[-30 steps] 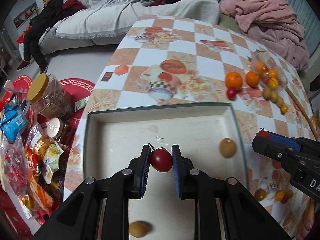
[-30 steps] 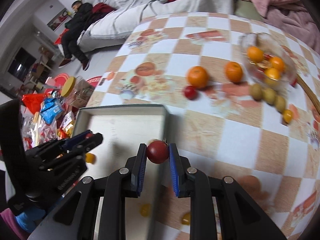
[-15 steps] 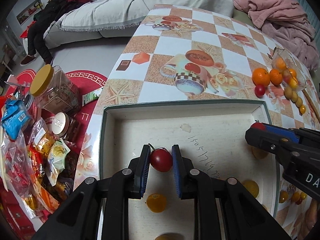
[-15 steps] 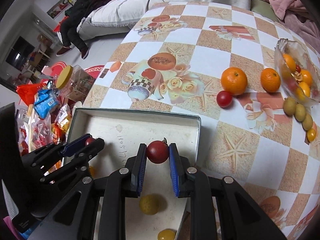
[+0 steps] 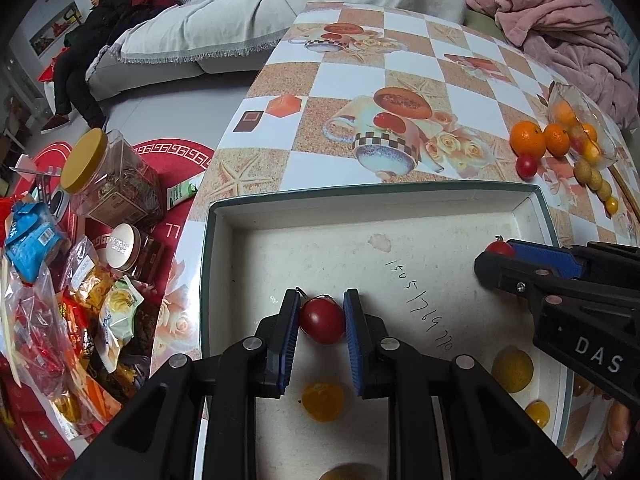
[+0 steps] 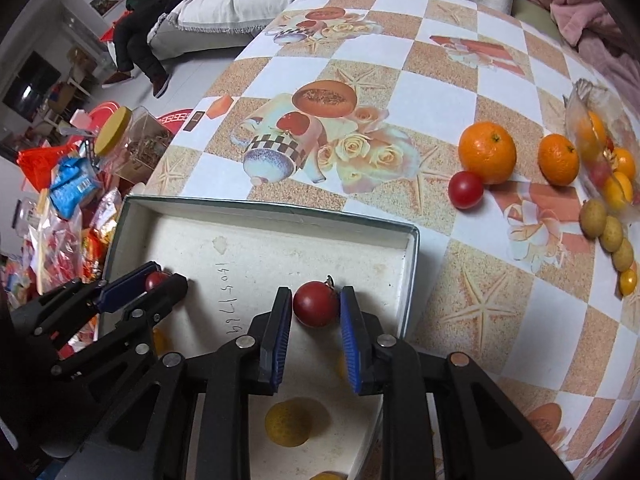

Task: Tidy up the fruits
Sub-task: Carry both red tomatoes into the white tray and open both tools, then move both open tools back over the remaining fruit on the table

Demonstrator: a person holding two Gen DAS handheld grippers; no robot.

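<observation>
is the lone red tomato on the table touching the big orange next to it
Touching, it seems: in the right wrist view the red tomato sits against the lower left edge of the big orange with no strip of tablecloth between them.

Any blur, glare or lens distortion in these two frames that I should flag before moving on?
Left wrist view: sharp, no motion blur; the tomato held by the left gripper is crisp; fisheye bends the box rim, dark vignette at the corners. Right wrist view: equally sharp on its tomato in the right gripper; table checks curve strongly; soft shadows, no harsh glare.
</observation>
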